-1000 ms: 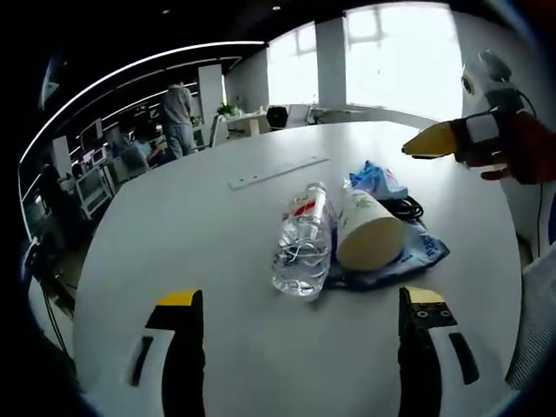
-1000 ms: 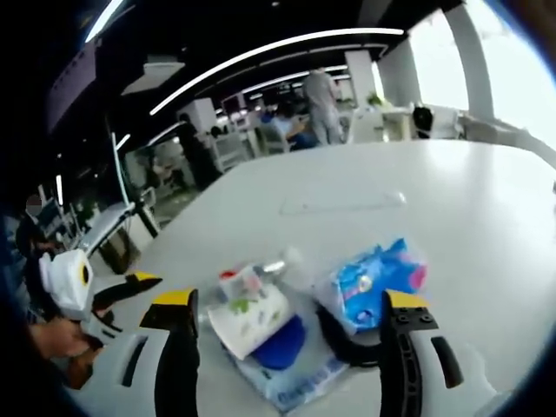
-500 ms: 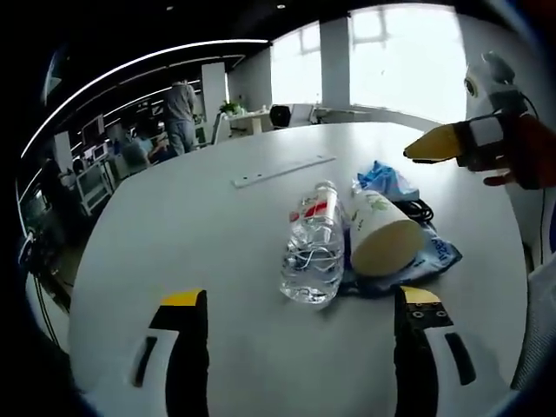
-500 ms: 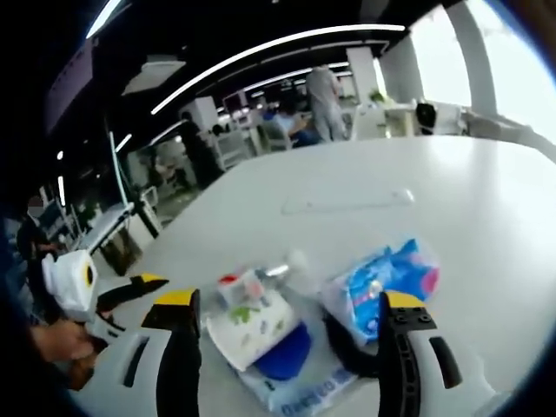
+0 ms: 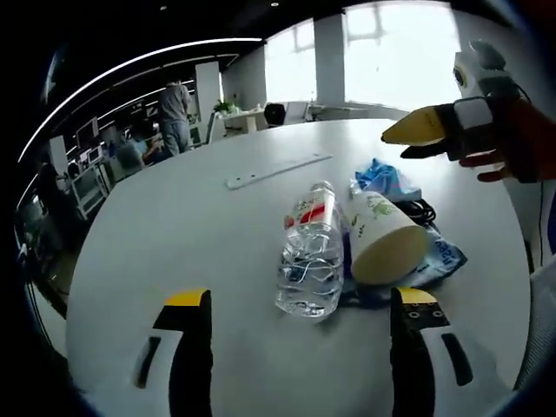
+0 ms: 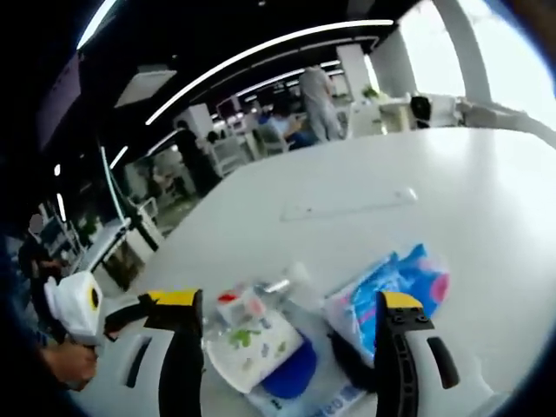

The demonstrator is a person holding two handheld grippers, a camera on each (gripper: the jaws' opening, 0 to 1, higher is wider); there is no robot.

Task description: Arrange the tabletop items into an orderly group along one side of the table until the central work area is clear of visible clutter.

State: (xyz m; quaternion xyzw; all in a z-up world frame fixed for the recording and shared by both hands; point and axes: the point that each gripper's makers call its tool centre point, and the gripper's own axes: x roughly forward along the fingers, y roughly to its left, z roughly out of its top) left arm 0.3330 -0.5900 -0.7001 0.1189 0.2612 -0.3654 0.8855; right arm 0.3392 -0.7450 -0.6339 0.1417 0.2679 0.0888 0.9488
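Observation:
A clear water bottle (image 5: 311, 252) with a red label lies on its side on the white round table (image 5: 174, 226). Beside it lies a paper cup (image 5: 382, 239), its base toward me, on a blue-and-white plastic bag (image 5: 445, 256). Behind them are a blue tissue packet (image 5: 380, 178) and a black cable (image 5: 422, 208). My left gripper (image 5: 301, 297) is open, just short of the bottle's base. My right gripper (image 5: 426, 129) hovers above the far right of the pile. In the right gripper view, the right gripper (image 6: 287, 299) is open over the cup (image 6: 256, 347), bottle (image 6: 261, 291) and packet (image 6: 395, 282). The left gripper (image 6: 130, 311) shows at lower left.
A long thin pale strip (image 5: 278, 169) lies on the table beyond the pile, also seen as the strip (image 6: 347, 206). Wide bare tabletop lies left of the bottle. Office desks and a standing person (image 5: 174, 109) are beyond the table's far edge.
The left view has closed in a little on the bottle. The right gripper has shifted slightly left in that view. The items on the table have stayed put.

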